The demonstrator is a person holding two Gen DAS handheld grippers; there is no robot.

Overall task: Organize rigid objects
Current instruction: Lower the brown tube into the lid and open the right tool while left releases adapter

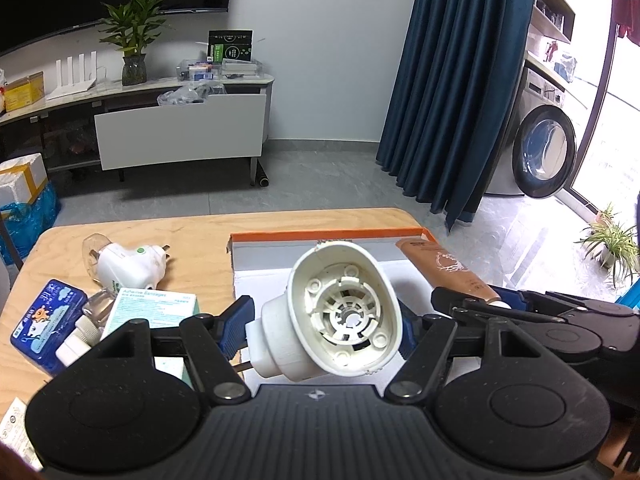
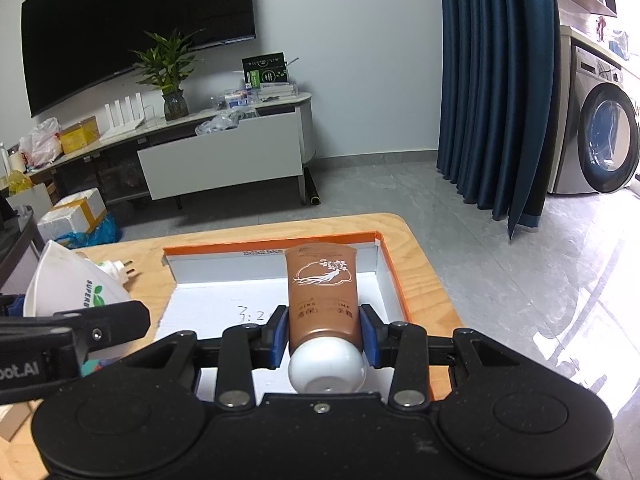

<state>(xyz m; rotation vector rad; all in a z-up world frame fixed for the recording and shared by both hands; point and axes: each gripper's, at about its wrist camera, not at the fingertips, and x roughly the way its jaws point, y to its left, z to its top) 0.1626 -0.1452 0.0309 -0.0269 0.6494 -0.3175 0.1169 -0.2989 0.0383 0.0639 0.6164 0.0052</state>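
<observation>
Two things are in your grippers now. Your left gripper is clamped on a white plug-in device: a smooth plastic shell, oval and cup-shaped, with its hollow underside turned toward the camera. Inside you see round ribs, small screw posts and a hole in the centre. A square white neck goes down from it, and one metal pin shows at the bottom. The blue ribbed pads press on its two sides.

Your right gripper is closed on a brown tube of cream. The tube is glossy and soft-looking, flat at the far end, with a white drawing of a root and leaves and some pale letters. Its round white cap points back to the camera. Both blue pads touch the tube near the cap.

The tube is held over a shallow cardboard box, orange on the outside edge and white inside, which stands on the light wooden table. The box floor carries some handwritten marks; I see nothing lying in it.

On the table left of the box there lie a second white plug-in device, a pale green box of adhesive bandages, a blue tin with a cartoon picture, and a small clear bottle with a white cap.
</observation>
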